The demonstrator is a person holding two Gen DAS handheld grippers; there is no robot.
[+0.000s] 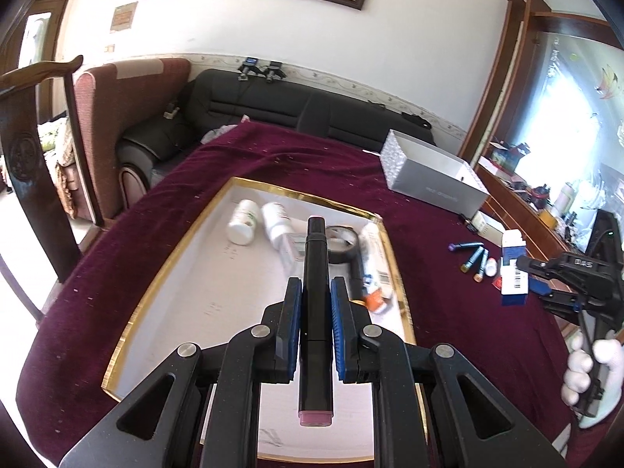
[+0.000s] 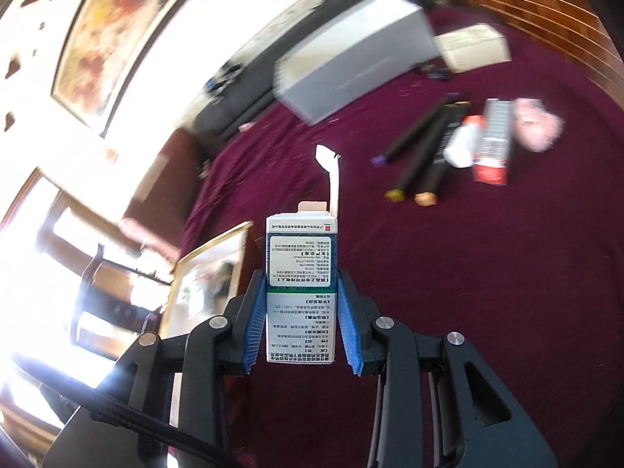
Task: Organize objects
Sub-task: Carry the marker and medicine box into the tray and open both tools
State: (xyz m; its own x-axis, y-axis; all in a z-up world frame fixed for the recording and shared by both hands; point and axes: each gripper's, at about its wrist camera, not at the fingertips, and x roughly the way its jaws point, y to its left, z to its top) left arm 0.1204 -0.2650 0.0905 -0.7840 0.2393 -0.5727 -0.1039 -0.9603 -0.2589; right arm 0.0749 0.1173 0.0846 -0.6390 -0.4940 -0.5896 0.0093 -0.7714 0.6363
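Observation:
My left gripper (image 1: 316, 282) is shut on a black marker (image 1: 315, 249) with a pink end cap, held over the white, gold-rimmed tray (image 1: 187, 241). In the tray lie two white bottles (image 1: 243, 221), a dark tape roll (image 1: 343, 243) and a tube (image 1: 370, 269). My right gripper (image 2: 301, 275) is shut on a blue and white medicine box (image 2: 301, 249) with its top flap open, lifted above the maroon cloth. In the left wrist view the same box (image 1: 513, 269) shows at the right, in the right gripper (image 1: 524, 273) held by a white-gloved hand (image 1: 589, 370).
Several markers (image 2: 421, 148), a small white bottle (image 2: 464, 144), a red and white box (image 2: 493, 140) and a pink thing (image 2: 536, 124) lie on the cloth. An open grey box (image 1: 433, 179) and a cream box (image 2: 474, 46) stand farther back. A black sofa (image 1: 273, 109) lies beyond the table.

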